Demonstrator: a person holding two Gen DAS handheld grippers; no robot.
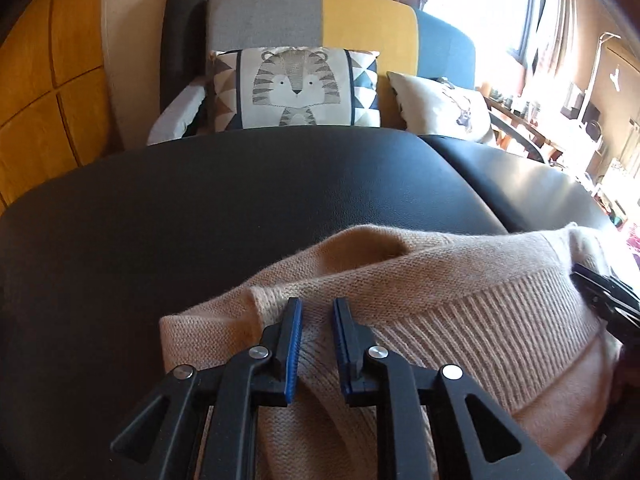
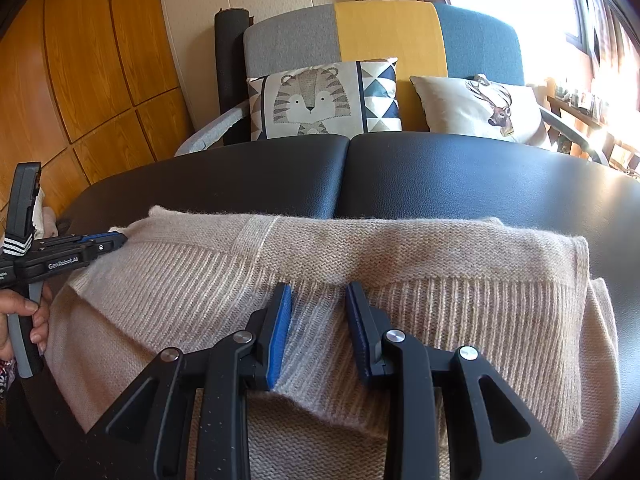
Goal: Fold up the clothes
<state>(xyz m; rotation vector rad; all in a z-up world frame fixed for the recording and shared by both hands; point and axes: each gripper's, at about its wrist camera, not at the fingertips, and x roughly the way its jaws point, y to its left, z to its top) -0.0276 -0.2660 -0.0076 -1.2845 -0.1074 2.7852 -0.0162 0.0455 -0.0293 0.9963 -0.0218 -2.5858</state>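
A room with orange wood-panelled walls and a bright window on the right holds a sofa (image 2: 384, 36) with grey, yellow and blue back panels, and on it sit a tiger cushion (image 2: 320, 100) and a deer cushion (image 2: 480, 106). A dark rolled mat (image 2: 230, 76) stands upright at the sofa's left end. In front of the sofa lies a black padded bench (image 2: 460, 176) made of 2 sections that meet at a seam. The beige knit sweater (image 2: 360, 248) lies folded on the near part of the bench, its ribbed band running across the top layer and a fold edge turned toward the sofa. The left gripper (image 1: 316, 308) hovers over the sweater's left end with its blue-lined fingers (image 1: 294, 340) parted by a narrow gap; ribbed knit shows between them but the pads do not press on it. In the right wrist view the same gripper comes in from the left edge, held by a hand (image 2: 28, 320), its tip at the sweater's left corner. The right gripper (image 2: 320, 292) stands over the middle of the ribbed band, its fingers (image 2: 280, 332) partly open with a raised ridge of knit between them; whether the pads actually pinch that ridge cannot be told.
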